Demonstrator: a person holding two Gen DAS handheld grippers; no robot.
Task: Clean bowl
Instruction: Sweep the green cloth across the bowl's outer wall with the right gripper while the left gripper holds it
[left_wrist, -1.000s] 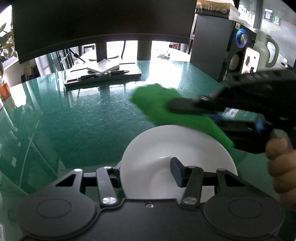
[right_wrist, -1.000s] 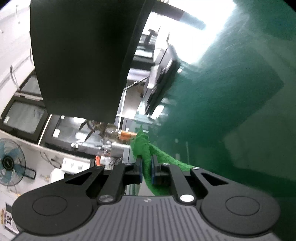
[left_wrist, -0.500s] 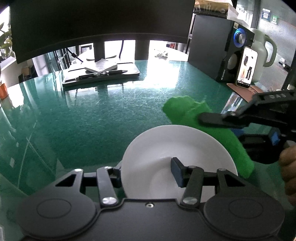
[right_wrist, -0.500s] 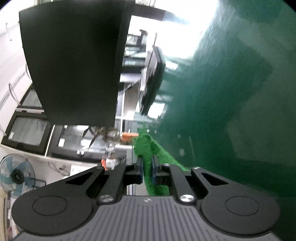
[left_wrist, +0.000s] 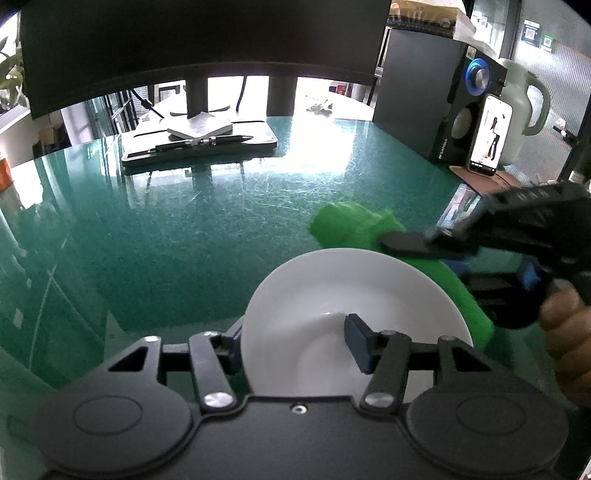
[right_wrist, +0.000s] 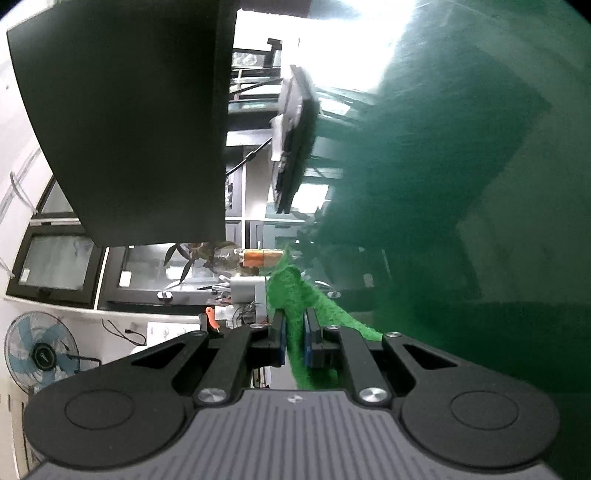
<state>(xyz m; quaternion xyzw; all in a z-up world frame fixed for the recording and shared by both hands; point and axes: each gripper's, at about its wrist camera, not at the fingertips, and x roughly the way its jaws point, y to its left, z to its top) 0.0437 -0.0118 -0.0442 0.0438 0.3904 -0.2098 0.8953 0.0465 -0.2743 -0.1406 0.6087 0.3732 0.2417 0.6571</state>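
Green glass tabletop (left_wrist: 192, 236) fills most of the scene, scratched and catching window glare, with a white bowl (left_wrist: 354, 306) held tilted low in the left wrist view, at about six o'clock. The left gripper (left_wrist: 291, 347) pinches the bowl's near rim, one finger behind the bowl's left edge, the other finger (left_wrist: 358, 347) resting inside the basin. At three o'clock from the bowl, the right gripper (left_wrist: 406, 243) reaches in with a bright green cloth (left_wrist: 354, 229) clamped between its tips; the cloth drapes along the bowl's upper right rim, touching it. The person's hand (left_wrist: 569, 332) wraps the handle at the far right. From the right wrist view, the two blue-padded fingers are pressed tight on the cloth (right_wrist: 295, 317), which pokes up beyond the right gripper (right_wrist: 295, 332) toward twelve o'clock. Farther back, a dark monitor (left_wrist: 199, 33) looms at twelve o'clock, a black tray (left_wrist: 199, 151) with a pen (left_wrist: 207, 142) beneath it, and a speaker (left_wrist: 436, 99), phone (left_wrist: 489, 136) and pale kettle (left_wrist: 524, 107) stand at two o'clock.
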